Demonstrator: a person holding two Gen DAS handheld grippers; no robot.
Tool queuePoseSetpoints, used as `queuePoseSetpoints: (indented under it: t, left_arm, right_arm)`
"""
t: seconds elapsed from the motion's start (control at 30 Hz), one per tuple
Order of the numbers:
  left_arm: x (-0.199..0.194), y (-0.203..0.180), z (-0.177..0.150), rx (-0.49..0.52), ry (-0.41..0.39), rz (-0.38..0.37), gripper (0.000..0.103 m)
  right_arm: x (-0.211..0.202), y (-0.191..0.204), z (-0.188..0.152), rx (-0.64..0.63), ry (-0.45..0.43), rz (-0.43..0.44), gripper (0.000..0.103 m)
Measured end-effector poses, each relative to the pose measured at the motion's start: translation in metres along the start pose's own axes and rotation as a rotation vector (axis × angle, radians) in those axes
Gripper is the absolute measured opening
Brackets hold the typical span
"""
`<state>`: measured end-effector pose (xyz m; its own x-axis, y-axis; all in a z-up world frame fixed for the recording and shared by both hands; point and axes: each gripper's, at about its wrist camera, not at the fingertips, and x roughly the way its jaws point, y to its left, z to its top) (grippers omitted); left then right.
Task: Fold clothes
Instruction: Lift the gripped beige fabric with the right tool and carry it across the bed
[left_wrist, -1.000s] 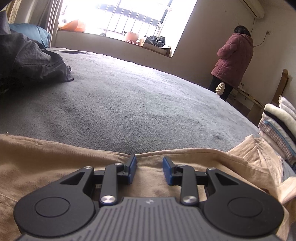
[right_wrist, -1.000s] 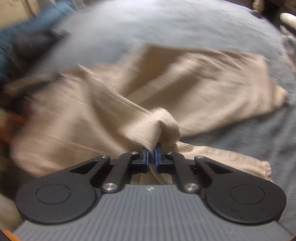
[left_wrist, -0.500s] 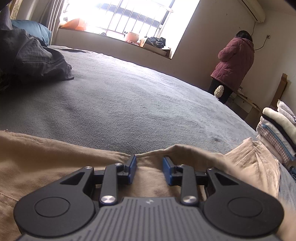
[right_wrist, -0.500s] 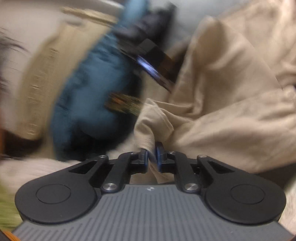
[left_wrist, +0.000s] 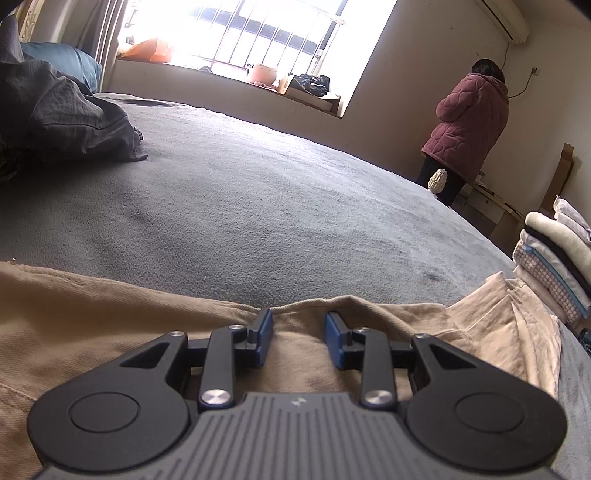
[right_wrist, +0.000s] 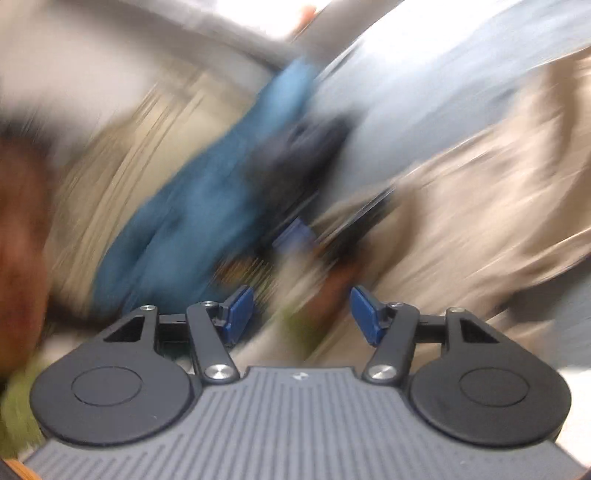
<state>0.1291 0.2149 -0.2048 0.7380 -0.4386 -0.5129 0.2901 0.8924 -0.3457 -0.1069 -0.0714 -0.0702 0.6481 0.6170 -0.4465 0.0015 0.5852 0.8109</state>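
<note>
In the left wrist view, a dark grey garment (left_wrist: 70, 122) lies bunched at the far left of the bed (left_wrist: 280, 206), with a blue pillow (left_wrist: 70, 62) behind it. The bed's grey cover runs bare across the middle toward a bright barred window (left_wrist: 258, 33), where a pot (left_wrist: 261, 73) and a dark bag (left_wrist: 310, 83) sit on the sill. Nearer the camera, the tan trousers (left_wrist: 110, 332) lie flat along the bed's near edge, from the left border across to the right, where a paler part is rumpled into folds. The left tool (left_wrist: 298, 334) rests low over the trousers' far edge; its blue pads stand partly apart with the cloth lying under the gap, and no fold is pinched between them. To the right, a person (left_wrist: 469, 133) in a maroon quilted jacket stands by the wall, back turned. At the far right edge a stack of folded clothes (left_wrist: 554, 258) sits on the bed, just beside the trousers' rumpled end.

The right wrist view is heavily blurred. At the left is a brown smear that cannot be made out, then a blue streak, likely the pillow (right_wrist: 192, 199), then a dark shape beside it. The tan cloth fills the right side. The right tool (right_wrist: 302, 308) has its jaws opening, the pads wide apart with nothing between them.
</note>
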Motion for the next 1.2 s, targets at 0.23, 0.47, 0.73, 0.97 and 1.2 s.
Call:
queuePoseSetpoints:
  t: [0.23, 0.47, 0.73, 0.97, 1.2]
  left_arm:
    - [0.0, 0.0, 0.0, 0.001, 0.0, 0.0, 0.033]
    - [0.001, -0.001, -0.001, 0.005, -0.002, 0.002, 0.033]
    - [0.001, 0.0, 0.0, 0.0, -0.004, -0.001, 0.033]
    - [0.001, 0.0, 0.0, -0.001, -0.004, -0.002, 0.033]
    - [0.0, -0.001, 0.0, 0.001, -0.005, -0.001, 0.033]
  right_arm:
    - [-0.055, -0.189, 0.039, 0.511, -0.298, -0.392, 0.052]
    - [-0.04, -0.205, 0.038, 0.517, -0.39, -0.43, 0.002]
    - [-0.077, -0.194, 0.007, 0.548, -0.478, -0.545, 0.001]
    - [-0.08, -0.206, 0.008, 0.542, -0.482, -0.531, 0.007]
    - [-0.13, -0.222, 0.021, 0.532, -0.662, -0.543, 0.027]
